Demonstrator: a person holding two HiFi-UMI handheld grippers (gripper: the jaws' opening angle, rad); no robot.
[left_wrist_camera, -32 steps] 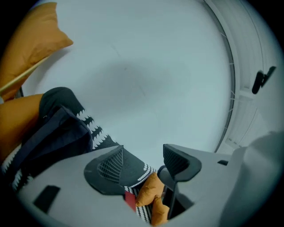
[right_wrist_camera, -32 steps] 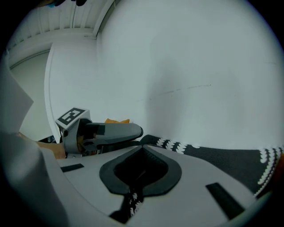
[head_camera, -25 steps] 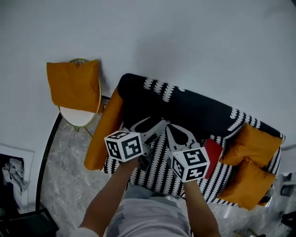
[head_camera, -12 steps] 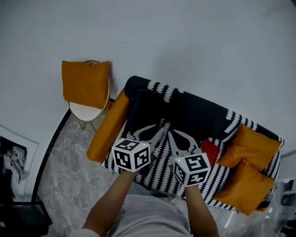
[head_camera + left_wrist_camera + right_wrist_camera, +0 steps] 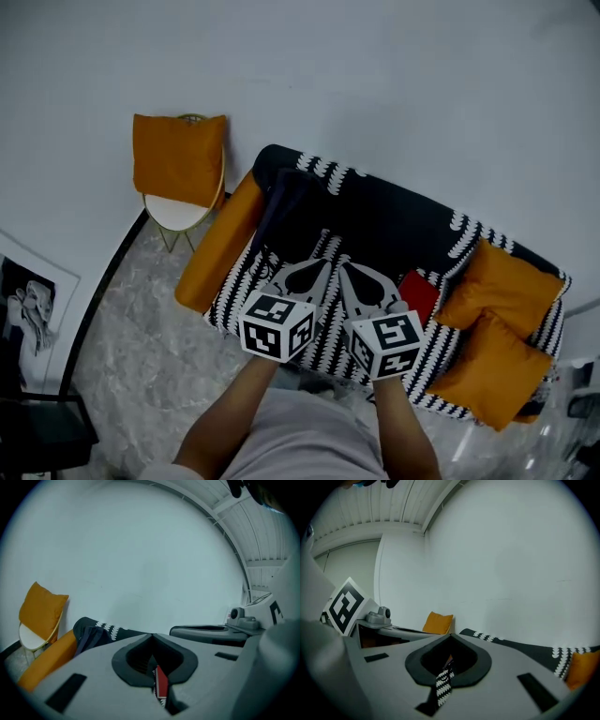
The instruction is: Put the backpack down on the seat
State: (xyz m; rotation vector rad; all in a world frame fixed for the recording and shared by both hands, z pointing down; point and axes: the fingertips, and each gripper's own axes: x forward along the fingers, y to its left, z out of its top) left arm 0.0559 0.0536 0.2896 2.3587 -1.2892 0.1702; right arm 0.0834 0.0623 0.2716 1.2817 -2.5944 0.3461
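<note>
Left claw (image 5: 151, 637) is pressed fully together, tips meeting, with nothing pinched between them. Through the slot behind the tips I catch only a sliver of red and some white toothed pattern from below. Right claw (image 5: 450, 637) is pressed together too and just as empty, with the black-and-white sofa cover showing through its slot.

From the head view, both claws hang side by side over the front of the sofa (image 5: 394, 220), marker cubes facing up at me.

The backpack (image 5: 286, 202) is down on the seat. It's dark and sits at the sofa's left end, leaning against the backrest just beside the orange armrest (image 5: 220, 244). It's well apart from both claws.

A red item (image 5: 419, 295) lies on the seat near my right claw. Two orange cushions (image 5: 506, 291) are piled at the right end.

Beyond the left end, against the wall, stands a round chair (image 5: 183, 211) with another orange cushion (image 5: 178, 159) propped on it.
</note>
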